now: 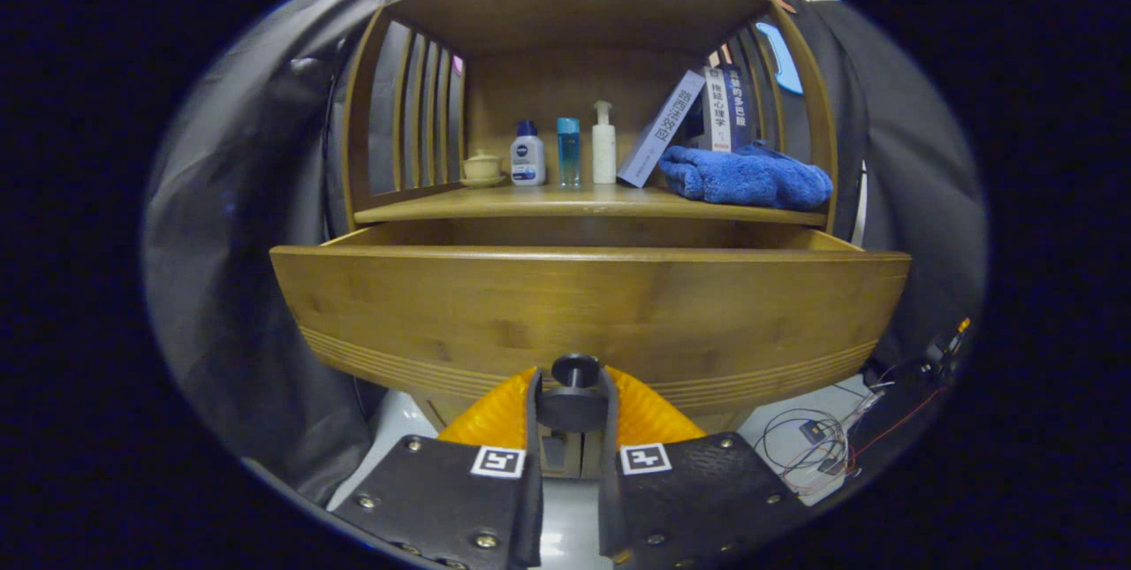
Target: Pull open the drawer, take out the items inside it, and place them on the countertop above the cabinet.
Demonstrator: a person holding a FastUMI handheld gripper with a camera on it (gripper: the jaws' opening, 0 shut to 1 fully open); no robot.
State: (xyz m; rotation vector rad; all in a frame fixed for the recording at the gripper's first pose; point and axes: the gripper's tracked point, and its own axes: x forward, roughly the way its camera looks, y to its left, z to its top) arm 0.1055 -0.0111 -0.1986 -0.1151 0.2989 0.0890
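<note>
Drawer (588,305) pulled out just ahead of our claw (573,406), which is clamped on the drawer knob (574,373).
Both fingers press the knob's stem; we can't see over the drawer front, so its contents are hidden. Risk as we judge it: keep pulling and the drawer leaves its runners, or the fingers slide off the small round knob. Beyond, on the countertop (530,203): bottles, books, blue towel (747,177). We won't read out the labels or book spines.
</note>
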